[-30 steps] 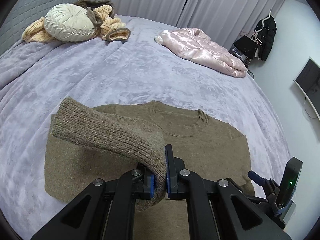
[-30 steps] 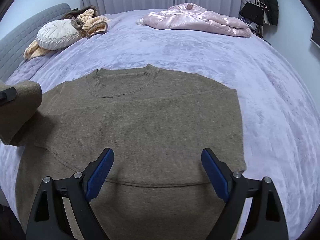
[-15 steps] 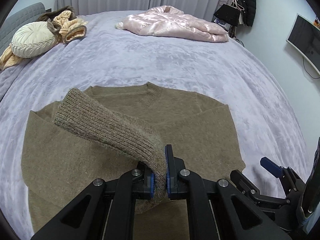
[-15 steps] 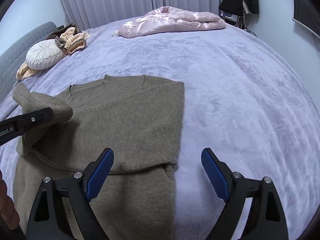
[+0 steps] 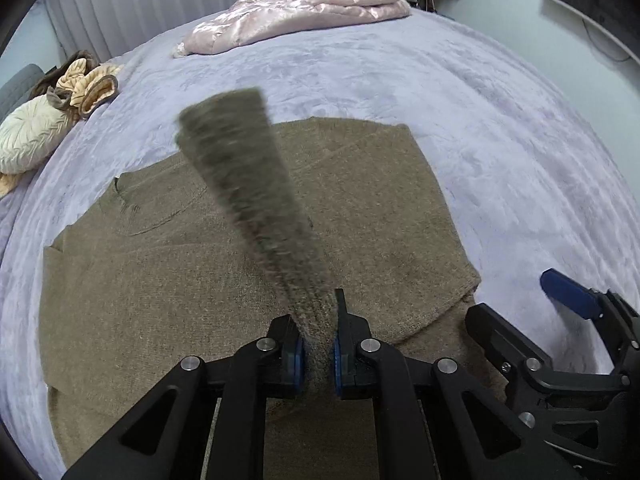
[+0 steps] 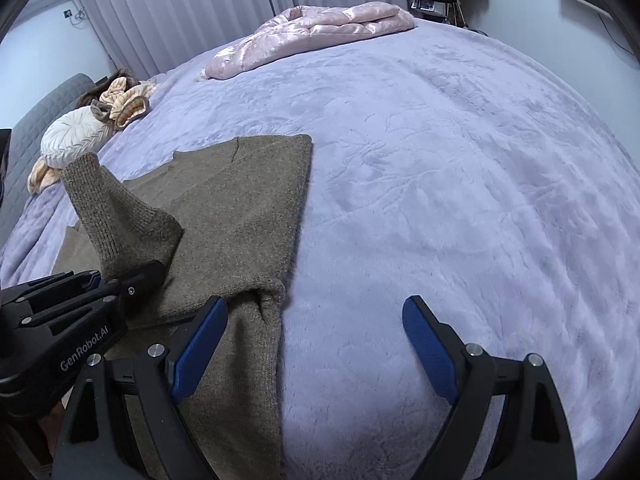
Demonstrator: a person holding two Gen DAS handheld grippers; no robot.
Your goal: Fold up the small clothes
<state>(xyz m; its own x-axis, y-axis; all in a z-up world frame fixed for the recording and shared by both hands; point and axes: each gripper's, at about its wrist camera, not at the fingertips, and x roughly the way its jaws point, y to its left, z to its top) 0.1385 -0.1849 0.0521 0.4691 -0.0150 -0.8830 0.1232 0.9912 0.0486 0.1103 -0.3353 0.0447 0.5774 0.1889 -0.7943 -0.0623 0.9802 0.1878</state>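
A brown knitted sweater (image 5: 160, 280) (image 6: 248, 208) lies flat on the lavender bedspread (image 5: 480, 128) (image 6: 440, 160). Its ribbed sleeve (image 5: 248, 184) (image 6: 116, 208) stands up over the sweater's body, blurred in the left wrist view. The sleeve's end fills the gap of my left gripper (image 5: 318, 356) (image 6: 154, 270), whose jaws are opening while the pads still touch the knit. My right gripper (image 6: 314, 308) (image 5: 516, 300) hangs open over the sweater's right lower edge and the bare bedspread, with only a fold of the hem near its left pad.
A pink quilted jacket (image 5: 296, 12) (image 6: 320, 28) lies at the far side of the bed. A cream round cushion (image 5: 28, 136) (image 6: 76, 136) and a beige and brown clothes pile (image 5: 88, 84) (image 6: 124, 100) sit far left by a grey headboard (image 6: 40, 120). Curtains stand behind.
My left gripper has carried the sleeve rightward across the sweater's body and swung it upright. My right gripper has shifted right, from over the sweater's middle to its right edge.
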